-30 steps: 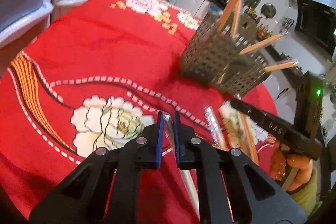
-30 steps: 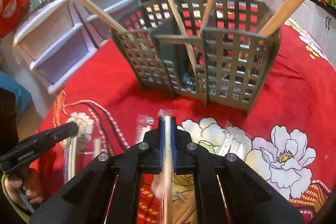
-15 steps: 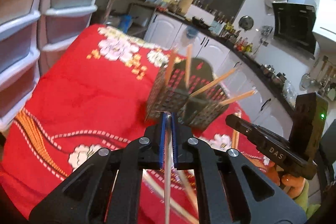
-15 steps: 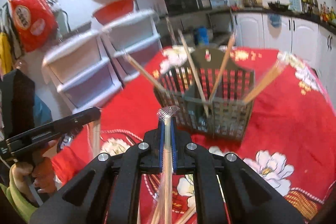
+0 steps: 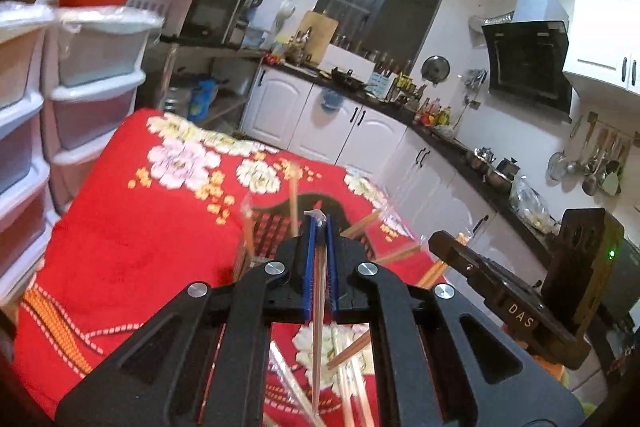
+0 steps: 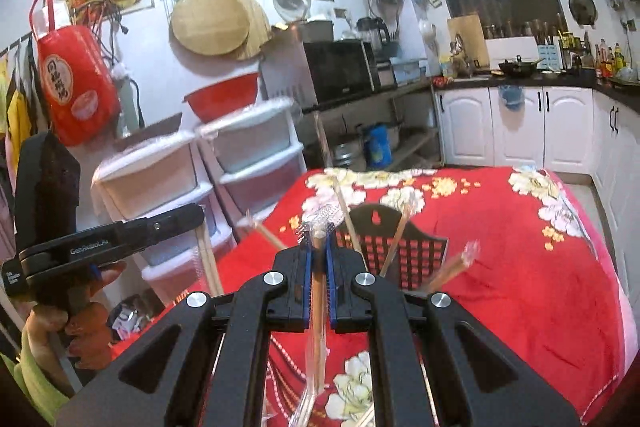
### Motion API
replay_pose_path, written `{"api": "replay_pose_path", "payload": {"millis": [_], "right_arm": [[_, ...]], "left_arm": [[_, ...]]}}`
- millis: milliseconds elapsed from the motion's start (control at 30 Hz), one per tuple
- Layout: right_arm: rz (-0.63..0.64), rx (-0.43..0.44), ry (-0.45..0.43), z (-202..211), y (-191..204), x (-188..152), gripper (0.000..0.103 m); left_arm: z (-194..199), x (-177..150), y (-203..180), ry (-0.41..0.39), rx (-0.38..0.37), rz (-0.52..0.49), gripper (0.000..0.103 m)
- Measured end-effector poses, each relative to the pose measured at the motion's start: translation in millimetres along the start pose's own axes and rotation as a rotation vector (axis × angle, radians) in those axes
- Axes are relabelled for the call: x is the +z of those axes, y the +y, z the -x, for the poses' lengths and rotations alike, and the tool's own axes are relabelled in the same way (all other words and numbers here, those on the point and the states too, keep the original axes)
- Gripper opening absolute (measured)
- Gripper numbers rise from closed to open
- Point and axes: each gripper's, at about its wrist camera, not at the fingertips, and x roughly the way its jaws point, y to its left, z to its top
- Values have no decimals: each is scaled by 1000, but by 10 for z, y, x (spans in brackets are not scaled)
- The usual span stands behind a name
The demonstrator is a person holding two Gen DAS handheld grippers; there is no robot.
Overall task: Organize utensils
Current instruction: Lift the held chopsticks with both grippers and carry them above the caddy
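My left gripper (image 5: 319, 227) is shut on a plastic-wrapped pair of chopsticks (image 5: 317, 327) and holds it high above the table. My right gripper (image 6: 317, 241) is shut on another wrapped pair of chopsticks (image 6: 316, 331), also raised. The dark perforated utensil caddy (image 6: 404, 243) stands on the red floral tablecloth (image 6: 520, 267) just beyond both grippers, with several wrapped chopsticks (image 6: 400, 231) leaning in it. In the left wrist view the caddy (image 5: 280, 223) is partly hidden behind the fingers. More wrapped chopsticks (image 5: 352, 351) lie on the cloth below.
White plastic drawer units (image 5: 80, 99) stand at the table's left side. Kitchen cabinets (image 6: 520, 131) and a counter run behind the table. The right gripper's body (image 5: 520, 311) shows in the left wrist view, the left gripper's body (image 6: 112, 243) in the right wrist view.
Both grippers have lifted from the tablecloth, each carrying its wrapped chopsticks, and the views have tilted up so the caddy now sits lower and farther away.
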Motion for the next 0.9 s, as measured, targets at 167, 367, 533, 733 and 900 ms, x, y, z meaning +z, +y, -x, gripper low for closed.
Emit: {"api": "replay_pose_path", "payload": {"millis": [167,367,533,733,900], "right_arm": [[8,-9,-48,13,-33,157,6],[26,-36,-104,30,-43,374,6],[52,-74,-167,51,-58,560,6],[33,-90,-215,39,-180,734,6],[36,-135,-248,2,-256,821,6]], "left_arm": [[-42,209,-141,-41,7,-35,1],[-57,438,-222,-107,32,-50,1],[-81,609,-282,-185,72,-58,1],[-163,747,-322,-239,95,-47,1],[-219,874,-363,-282,113,-46,1]]}}
